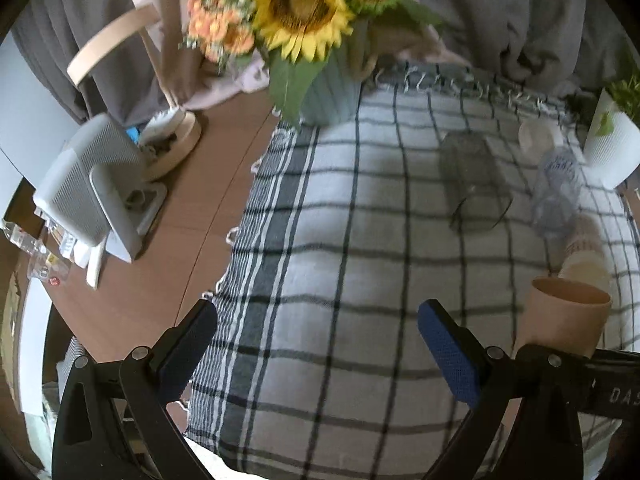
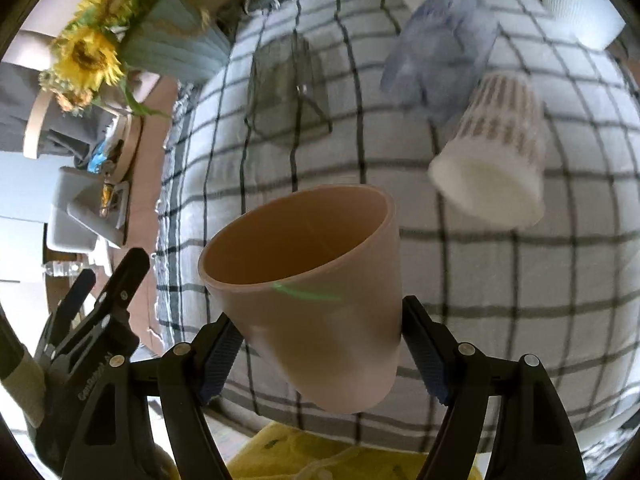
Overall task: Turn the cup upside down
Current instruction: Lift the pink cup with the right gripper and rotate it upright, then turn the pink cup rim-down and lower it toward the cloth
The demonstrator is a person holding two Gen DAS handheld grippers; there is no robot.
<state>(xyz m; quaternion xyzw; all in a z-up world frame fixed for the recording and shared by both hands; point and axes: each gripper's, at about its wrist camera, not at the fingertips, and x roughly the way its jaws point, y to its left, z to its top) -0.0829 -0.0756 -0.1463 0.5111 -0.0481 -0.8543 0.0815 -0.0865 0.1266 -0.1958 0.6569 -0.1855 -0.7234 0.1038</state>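
Note:
A tan plastic cup [image 2: 316, 300] is held in my right gripper [image 2: 320, 344], which is shut on its lower body. The cup is tilted, mouth up and toward the far left, above the checked cloth [image 2: 500, 280]. The same cup [image 1: 568, 316] shows at the right edge of the left wrist view, mouth up. My left gripper [image 1: 316, 344] is open and empty over the cloth, to the left of the cup.
On the cloth lie a white patterned cup [image 2: 496, 152] on its side, a bluish clear cup [image 2: 440, 48], a clear glass [image 1: 476, 184] upside down and a white pot [image 1: 612, 148]. A sunflower vase [image 1: 328, 92] stands at the back. A grey device [image 1: 88, 188] sits on the wooden table at left.

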